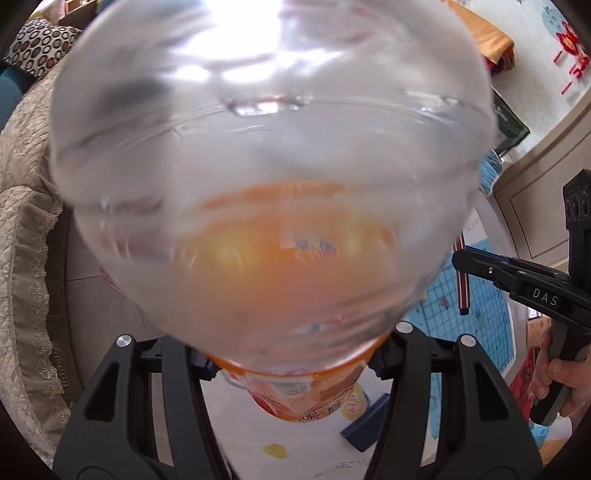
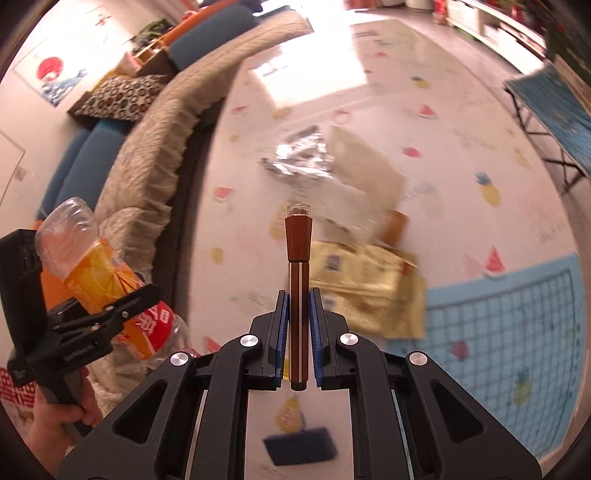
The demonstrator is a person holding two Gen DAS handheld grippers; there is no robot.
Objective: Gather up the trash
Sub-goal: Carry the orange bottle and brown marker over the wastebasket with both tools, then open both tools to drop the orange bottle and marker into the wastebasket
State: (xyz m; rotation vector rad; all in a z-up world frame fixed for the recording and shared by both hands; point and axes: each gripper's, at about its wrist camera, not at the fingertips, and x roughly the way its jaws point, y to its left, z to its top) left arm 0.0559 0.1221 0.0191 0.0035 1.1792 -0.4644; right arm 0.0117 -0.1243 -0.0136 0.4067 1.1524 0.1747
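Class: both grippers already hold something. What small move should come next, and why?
Probably carry both loads to a bin, which is not in view. The left gripper clamps the plastic bottle, the right gripper the brown marker; wrappers remain on the floor mat, but no jaws are free.

Clear plastic bottle (image 2: 99,273) with orange label, tilted off the floor, brown striped marker (image 2: 298,295), foil wrapper (image 2: 295,158) on mat

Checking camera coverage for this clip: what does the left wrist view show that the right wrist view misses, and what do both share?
Left wrist only: the bottle's clear base close up, and an orange cloth.
Right wrist only: silver foil wrapper, yellow packet and a blue folding cot.
Both: plastic bottle in the left gripper, brown marker in the right gripper, patterned cushion.
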